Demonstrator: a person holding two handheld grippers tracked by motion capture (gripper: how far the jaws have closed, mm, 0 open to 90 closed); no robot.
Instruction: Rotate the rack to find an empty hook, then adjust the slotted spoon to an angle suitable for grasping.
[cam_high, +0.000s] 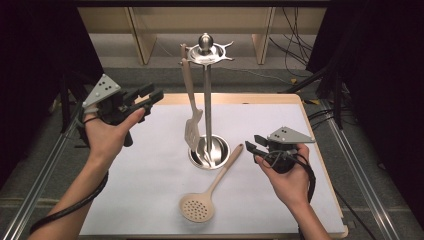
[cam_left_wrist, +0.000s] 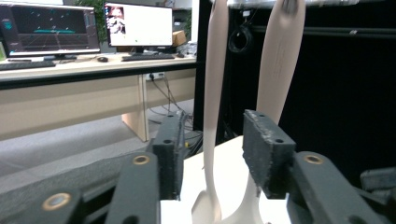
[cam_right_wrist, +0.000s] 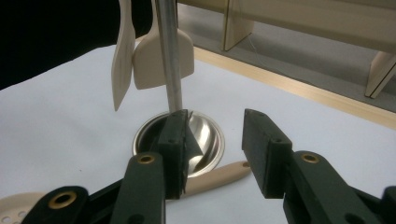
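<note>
- My right gripper sits just right of the skimmer's handle tip, jaws parted wide and empty; in the right gripper view the handle end lies low between the jaws, just in front of the rack's steel base dish.
- My left gripper hangs above the table's far-left part, jaws also wide apart with nothing in them, pointed toward the rack's pole.
- The slotted skimmer lies flat on the white mat, perforated head toward me, handle end angled up to the base dish and touching it or nearly so; I cannot tell which.
- Risk one: the handle lies flat on the mat, so if I close too high the pads will skid over it and push it away instead of pinching it.
- Risk two: the handle end is close to the dish rim. A clumsy approach could knock the rack and set the hanging slotted turner swinging.
- Risk three: gripping the very tip leaves the heavy head hanging far out, so the skimmer may pivot in the jaws when lifted.
- Risk four: the hooks on the rack's crown are small and one side is taken; I could snag the hanging utensils.
</note>
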